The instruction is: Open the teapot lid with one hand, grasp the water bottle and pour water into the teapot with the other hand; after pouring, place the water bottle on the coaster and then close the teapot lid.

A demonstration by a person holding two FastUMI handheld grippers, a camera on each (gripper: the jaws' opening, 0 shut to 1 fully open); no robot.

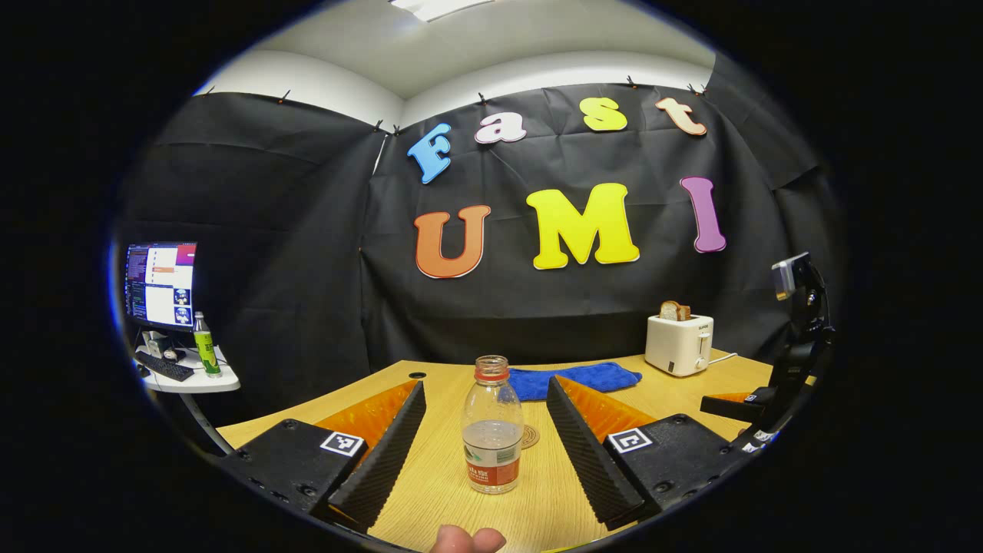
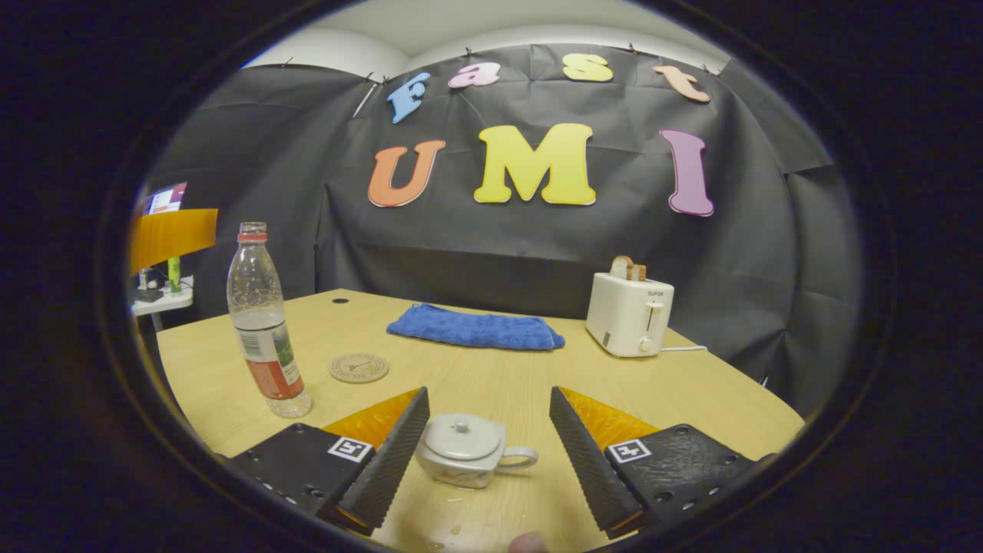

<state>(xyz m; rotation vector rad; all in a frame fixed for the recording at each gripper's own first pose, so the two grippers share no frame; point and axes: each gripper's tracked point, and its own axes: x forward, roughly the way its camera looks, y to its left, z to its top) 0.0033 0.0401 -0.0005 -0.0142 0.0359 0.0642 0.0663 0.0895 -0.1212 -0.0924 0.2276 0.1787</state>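
Note:
A clear plastic water bottle (image 1: 491, 438) with a red neck ring and red label stands upright on the wooden table (image 1: 438, 491), part full. My left gripper (image 1: 486, 382) is open, one finger on each side of the bottle, neither touching it. A round coaster (image 1: 531, 436) lies just behind the bottle. In the right gripper view a small pale teapot (image 2: 467, 452) sits with its lid (image 2: 461, 436) on, handle to the right. It rests between the fingers of my open right gripper (image 2: 489, 392), untouched. The bottle (image 2: 265, 330) and coaster (image 2: 359, 367) lie to its left.
A folded blue cloth (image 2: 476, 329) lies mid-table, and a white toaster (image 2: 630, 313) holding bread stands at the back right. The other gripper (image 1: 768, 403) sits at the right table edge. A side stand with a monitor (image 1: 160, 284) and a green bottle (image 1: 205, 346) is far left.

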